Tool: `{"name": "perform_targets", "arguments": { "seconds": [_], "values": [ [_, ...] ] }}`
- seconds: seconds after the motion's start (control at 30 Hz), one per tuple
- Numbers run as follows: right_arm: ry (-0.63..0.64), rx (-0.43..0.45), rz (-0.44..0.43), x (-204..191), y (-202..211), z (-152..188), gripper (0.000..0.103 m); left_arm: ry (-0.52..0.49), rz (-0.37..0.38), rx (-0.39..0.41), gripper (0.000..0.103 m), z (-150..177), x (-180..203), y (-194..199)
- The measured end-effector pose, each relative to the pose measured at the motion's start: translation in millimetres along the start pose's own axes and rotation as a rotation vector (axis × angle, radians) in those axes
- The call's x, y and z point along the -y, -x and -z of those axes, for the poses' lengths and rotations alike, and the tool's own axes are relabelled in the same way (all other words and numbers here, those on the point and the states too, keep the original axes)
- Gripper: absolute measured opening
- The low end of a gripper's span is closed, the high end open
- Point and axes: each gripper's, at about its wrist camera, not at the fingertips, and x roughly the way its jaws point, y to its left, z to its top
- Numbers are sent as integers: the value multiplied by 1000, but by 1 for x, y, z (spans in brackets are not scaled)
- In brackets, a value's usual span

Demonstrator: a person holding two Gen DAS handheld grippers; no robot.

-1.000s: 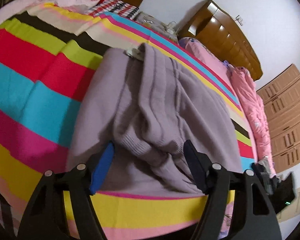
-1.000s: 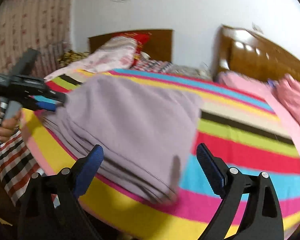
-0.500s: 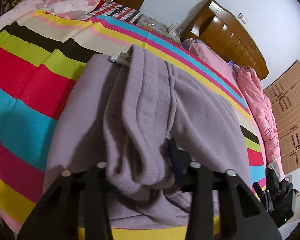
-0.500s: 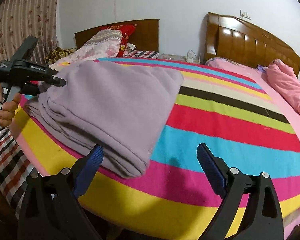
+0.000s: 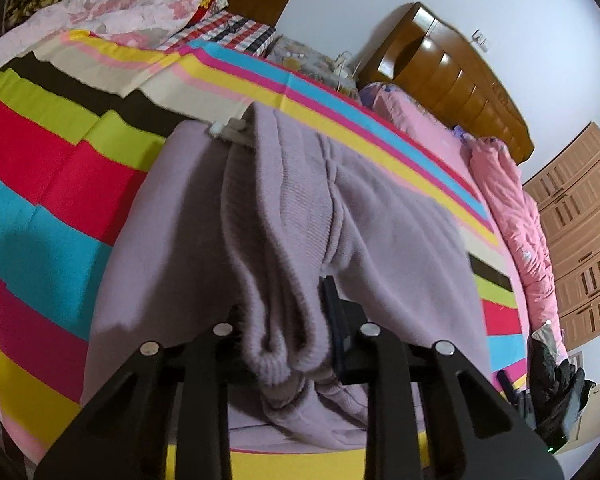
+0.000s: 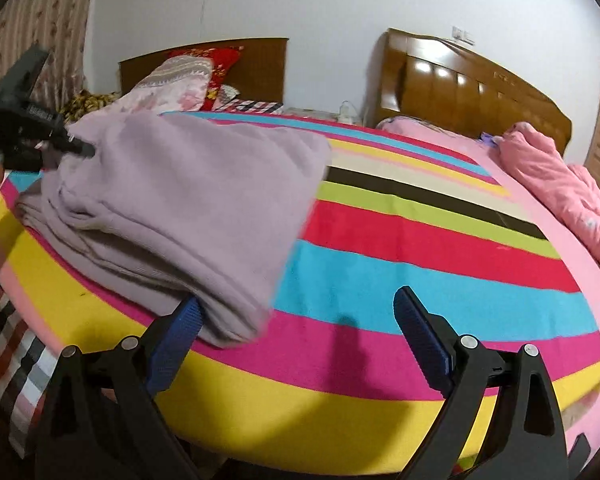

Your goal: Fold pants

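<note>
Lilac knitted pants [image 5: 380, 220] lie folded on the striped bed cover [image 5: 40, 220]. My left gripper [image 5: 284, 320] has a thick bunch of their ribbed edge between its fingers; the jaws are closing and the pads press into the cloth, which hangs in folds over them. In the right wrist view the pants [image 6: 188, 200] fill the bed's left part, and the left gripper [image 6: 60, 144] holds their far left end, with a hand behind it. My right gripper [image 6: 296, 340] is open low over the cover [image 6: 420, 272]; its left finger [image 6: 176, 340] is beside the pants' near corner.
A pink quilt [image 6: 560, 184] is heaped along the bed's right side below a wooden headboard [image 6: 460, 80]. Pillows [image 6: 172, 84] are stacked at the back left. A checked cloth [image 6: 4, 352] hangs off the bed's near left edge. Wardrobe doors [image 5: 580, 240] stand at the right.
The left jaws have gone from wide apart to closed on the pants' ribbed edge, bunching and lifting it. The right gripper has sunk toward the bed, nearer the pants' corner.
</note>
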Motion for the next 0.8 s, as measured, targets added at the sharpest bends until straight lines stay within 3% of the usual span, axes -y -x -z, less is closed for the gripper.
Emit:
{"name": "perform_targets", "arguments": {
  "seconds": [0.13, 0.17, 0.2, 0.3, 0.37, 0.43, 0.47, 0.53, 0.57, 0.67, 0.7, 0.8],
  "values": [
    [122, 29, 93, -17, -6, -8, 92, 19, 106, 66, 20, -10, 10, 28],
    [137, 60, 184, -16, -2, -10, 92, 16, 156, 85, 20, -16, 17, 40],
    [130, 89, 203, -12, 4, -13, 92, 5, 205, 109, 20, -21, 23, 58],
    [141, 153, 226, -9, 22, -19, 92, -20, 241, 156, 20, -21, 21, 91],
    [187, 107, 211, -16, 13, -15, 92, 28, 185, 143, 20, -14, -4, 81],
    [180, 13, 178, -15, -12, -3, 92, 136, 100, 70, 21, -1, -53, 42],
    [114, 49, 140, -7, -10, 1, 92, 192, 104, 27, 21, 7, -74, 24],
    [96, 21, 126, -4, -12, -2, 92, 255, 226, 54, 23, 19, -98, 17],
    [122, 16, 133, -6, -13, -4, 92, 247, 229, 61, 23, 19, -97, 21],
    [117, -1, 124, -4, -13, -5, 92, 142, 122, 67, 36, 15, -76, 28],
    [93, -24, 78, 0, -11, -7, 92, 122, 73, 74, 44, 14, -71, 33],
    [27, -45, -88, 15, 9, -8, 88, 23, -260, 255, 69, 18, -46, 82]
  ]
}}
